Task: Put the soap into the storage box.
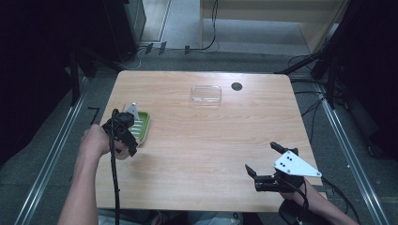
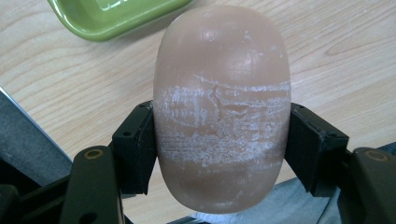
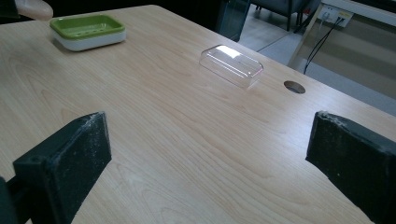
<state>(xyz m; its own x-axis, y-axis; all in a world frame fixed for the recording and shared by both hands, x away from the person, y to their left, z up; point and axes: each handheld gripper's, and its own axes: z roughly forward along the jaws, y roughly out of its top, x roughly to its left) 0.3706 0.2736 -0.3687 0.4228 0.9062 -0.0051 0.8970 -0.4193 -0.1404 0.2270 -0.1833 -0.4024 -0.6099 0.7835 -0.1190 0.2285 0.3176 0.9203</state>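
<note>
Lettering cannot be made out on anything here: the soap bar (image 2: 222,107) carries a band of whitish scuffing across its middle but no readable stamp, and the dish and lid are plain. The left gripper (image 2: 219,144) clamps that tan, oval soap bar between its two black jaws, one pad pressed to each long side, with the bar's rounded end sticking out well past the pad tips. In the high view the left gripper (image 1: 123,132) sits at the table's left edge, gripped by the person's left hand (image 1: 96,140), just beside the near end of the green soap dish (image 1: 141,125). The left gripper view shows a corner of that green soap dish (image 2: 116,16) beyond the bar, apart from it, with bare wood between. The right gripper (image 1: 264,161) is at the near right of the wooden table (image 1: 202,140), its jaws spread wide with nothing between them; its own view looks through the gap across bare tabletop. A clear plastic lid (image 1: 206,93) lies toward the far side of the table, well apart from both grippers, and a round cable hole (image 1: 236,86) sits just right of it.
</note>
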